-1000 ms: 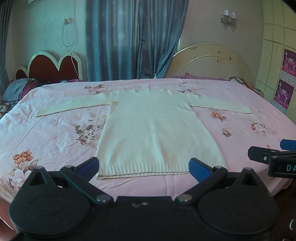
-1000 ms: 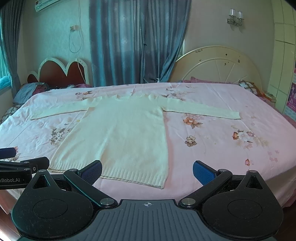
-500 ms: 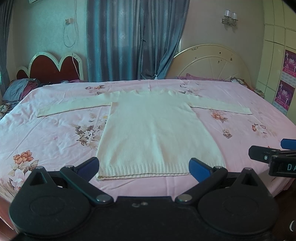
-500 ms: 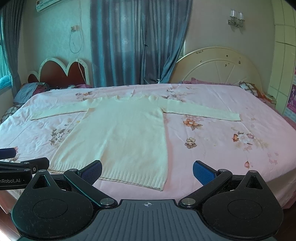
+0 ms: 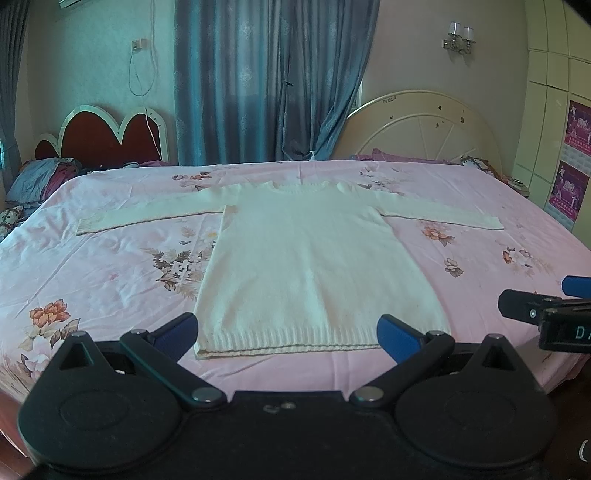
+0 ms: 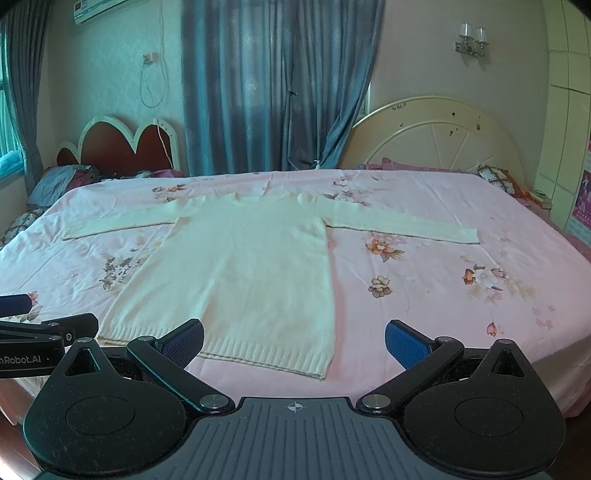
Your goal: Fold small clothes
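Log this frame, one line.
stage: pre-fold | sweater: flat on bed, sleeves out | left gripper: open | right gripper: open

Black round-lobed bodies are seen on the left gripper (image 5: 288, 334) and right gripper (image 6: 294, 341), with blue fingertip pads (image 6: 404, 343) and silver pivot screws (image 5: 367, 395).

This is looking like a home bedroom. Ahead of the left gripper (image 5: 287, 332), a wide bed (image 5: 110, 280) under a pink floral sheet is filling the room, with a cream round headboard (image 5: 424, 125) standing beyond it to the right and a red scalloped headboard (image 5: 103, 136) to the far left. Blue curtains (image 5: 266, 81) are hanging straight ahead, a twin wall lamp (image 5: 458, 37) is sitting high on the right, and an air conditioner (image 6: 99, 11) is showing up at the left.
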